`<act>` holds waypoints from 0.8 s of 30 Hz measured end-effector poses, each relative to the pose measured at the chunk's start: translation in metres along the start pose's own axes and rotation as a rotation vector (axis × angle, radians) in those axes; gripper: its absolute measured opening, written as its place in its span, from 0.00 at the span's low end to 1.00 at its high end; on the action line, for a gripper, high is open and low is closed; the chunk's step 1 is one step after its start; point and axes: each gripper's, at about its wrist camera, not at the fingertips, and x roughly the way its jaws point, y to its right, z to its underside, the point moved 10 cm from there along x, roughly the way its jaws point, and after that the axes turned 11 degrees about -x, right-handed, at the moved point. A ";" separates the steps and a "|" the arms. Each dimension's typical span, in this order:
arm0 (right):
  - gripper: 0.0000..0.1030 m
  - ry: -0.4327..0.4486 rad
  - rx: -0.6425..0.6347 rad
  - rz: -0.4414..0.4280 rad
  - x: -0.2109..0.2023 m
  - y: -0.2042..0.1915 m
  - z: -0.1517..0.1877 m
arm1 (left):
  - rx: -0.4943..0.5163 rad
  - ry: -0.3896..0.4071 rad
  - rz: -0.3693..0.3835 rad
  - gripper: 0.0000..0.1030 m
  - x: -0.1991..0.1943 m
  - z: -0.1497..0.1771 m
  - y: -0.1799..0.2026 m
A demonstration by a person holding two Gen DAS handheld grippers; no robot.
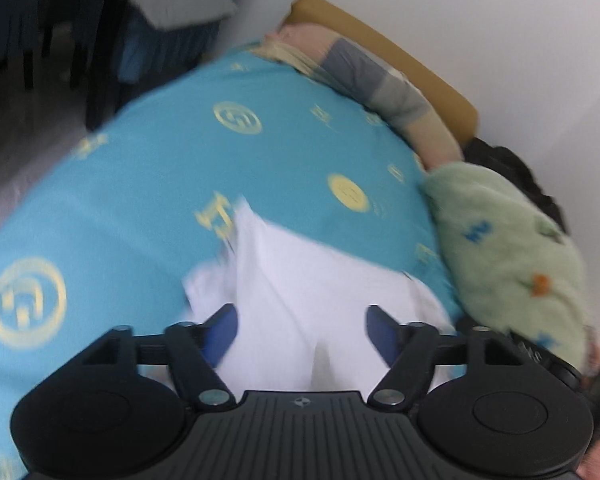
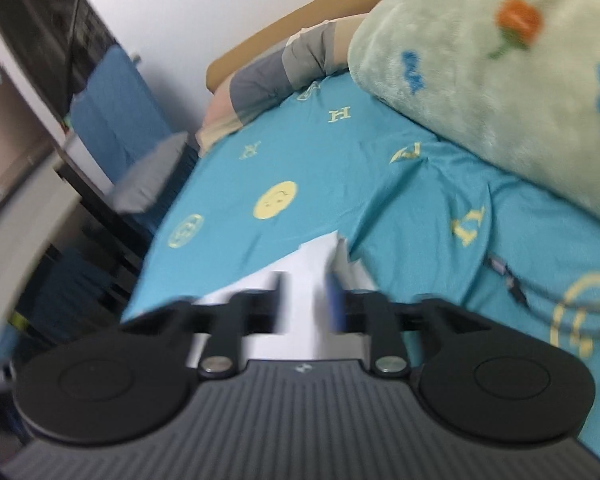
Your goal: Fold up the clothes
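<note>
I see one white garment (image 1: 300, 280), plain and unmarked, lying on the near part of the bed. From my left wrist view it spreads wide close to me, with a rumpled bunch at its left side and a narrow point reaching toward the far end. From my right wrist view the same cloth (image 2: 300, 276) shows as a pale wedge with a torn-looking far edge. Both views are blurred.

white garment (image 1: 300, 280) blurred, right tool (image 2: 306, 304) smeared
</note>
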 end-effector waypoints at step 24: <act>0.28 -0.183 0.566 -0.127 -0.010 0.010 0.110 | -0.762 -0.174 0.012 0.30 0.012 0.067 -0.101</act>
